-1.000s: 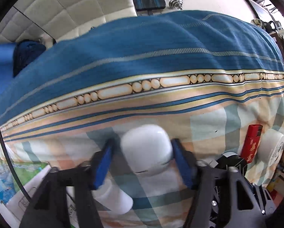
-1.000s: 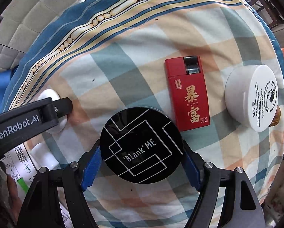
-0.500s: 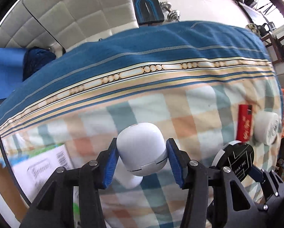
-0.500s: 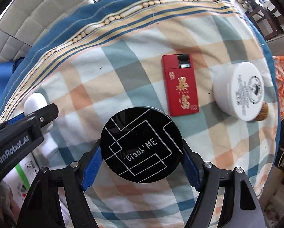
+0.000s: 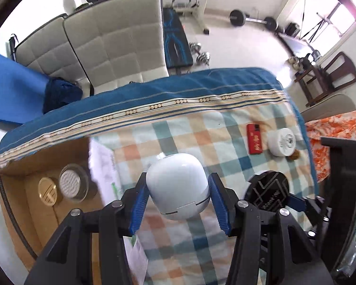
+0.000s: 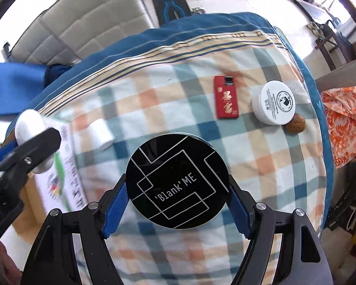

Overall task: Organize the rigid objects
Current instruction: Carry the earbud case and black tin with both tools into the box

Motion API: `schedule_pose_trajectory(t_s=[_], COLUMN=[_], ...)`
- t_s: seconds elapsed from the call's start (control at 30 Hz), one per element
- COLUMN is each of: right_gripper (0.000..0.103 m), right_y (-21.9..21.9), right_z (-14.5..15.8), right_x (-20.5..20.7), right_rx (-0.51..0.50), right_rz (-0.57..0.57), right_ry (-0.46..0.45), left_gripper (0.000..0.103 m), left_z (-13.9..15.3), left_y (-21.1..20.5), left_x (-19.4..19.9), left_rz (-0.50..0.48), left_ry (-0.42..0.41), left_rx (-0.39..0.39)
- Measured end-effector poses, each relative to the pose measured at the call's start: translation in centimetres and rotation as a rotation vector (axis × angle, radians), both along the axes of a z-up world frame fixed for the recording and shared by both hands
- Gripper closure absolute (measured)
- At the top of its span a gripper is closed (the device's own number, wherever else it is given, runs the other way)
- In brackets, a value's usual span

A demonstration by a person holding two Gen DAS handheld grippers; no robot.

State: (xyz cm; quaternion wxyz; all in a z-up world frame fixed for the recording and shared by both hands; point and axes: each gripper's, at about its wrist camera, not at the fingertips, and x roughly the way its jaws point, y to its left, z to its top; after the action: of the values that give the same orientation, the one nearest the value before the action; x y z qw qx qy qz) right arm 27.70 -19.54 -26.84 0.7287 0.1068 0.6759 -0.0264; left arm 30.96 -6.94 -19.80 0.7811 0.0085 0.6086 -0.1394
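Note:
My left gripper (image 5: 178, 201) is shut on a white rounded case (image 5: 178, 185) and holds it well above the checked cloth (image 5: 201, 142), beside an open cardboard box (image 5: 35, 213). My right gripper (image 6: 178, 204) is shut on a black round compact (image 6: 178, 180) marked 'Blank' ME, also raised; the compact shows in the left wrist view (image 5: 269, 191). A red lighter box (image 6: 226, 99), a white jar (image 6: 275, 103) and a brown nut (image 6: 296, 123) lie on the cloth at the right. A small white cylinder (image 6: 101, 134) lies near the box.
The box holds a gold disc (image 5: 47, 191) and a clear round lid (image 5: 70, 181); its printed flap (image 6: 63, 166) stands along the cloth. A grey padded sofa (image 5: 101, 40), weights and chairs lie beyond the table. Orange cloth (image 6: 344, 118) hangs at the right.
Both grippers have risen high above the cloth with their objects. The left gripper has swung left toward the box, which now shows its inside.

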Motion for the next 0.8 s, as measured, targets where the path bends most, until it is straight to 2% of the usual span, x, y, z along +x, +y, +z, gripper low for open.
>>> schedule_pose_trajectory(t_s=[0.2, 0.33, 0.43, 0.6, 0.8], right_gripper=[0.025, 0.025, 0.025, 0.025, 0.025], right_y=[2.8, 6.4, 9.7, 15.4, 22.3], right_z=[3.1, 5.8, 6.6, 6.9, 4.9], right_x=[-2.7, -4.3, -4.7, -4.8, -3.5], right_rx=[0.025, 0.042, 0.062, 0.100, 0.126], right_rz=[0.075, 0.130, 0.180, 0.249, 0.307], right_ry=[-0.061, -0.089, -0.101, -0.099, -0.061], left_gripper=[0.056, 0.056, 0.056, 0.056, 0.056], left_z=[2.6, 3.3, 3.9, 3.7, 1.2], left_y=[4.8, 8.6, 11.9, 18.1, 25.4], left_x=[-3.5, -5.6, -6.8, -7.7, -7.4], left_rz=[0.046, 0.104, 0.149, 0.224, 0.326], left_ry=[-0.054, -0.067, -0.069, -0.063, -0.015], left_rx=[-0.019, -0.042, -0.052, -0.023, 0.007])
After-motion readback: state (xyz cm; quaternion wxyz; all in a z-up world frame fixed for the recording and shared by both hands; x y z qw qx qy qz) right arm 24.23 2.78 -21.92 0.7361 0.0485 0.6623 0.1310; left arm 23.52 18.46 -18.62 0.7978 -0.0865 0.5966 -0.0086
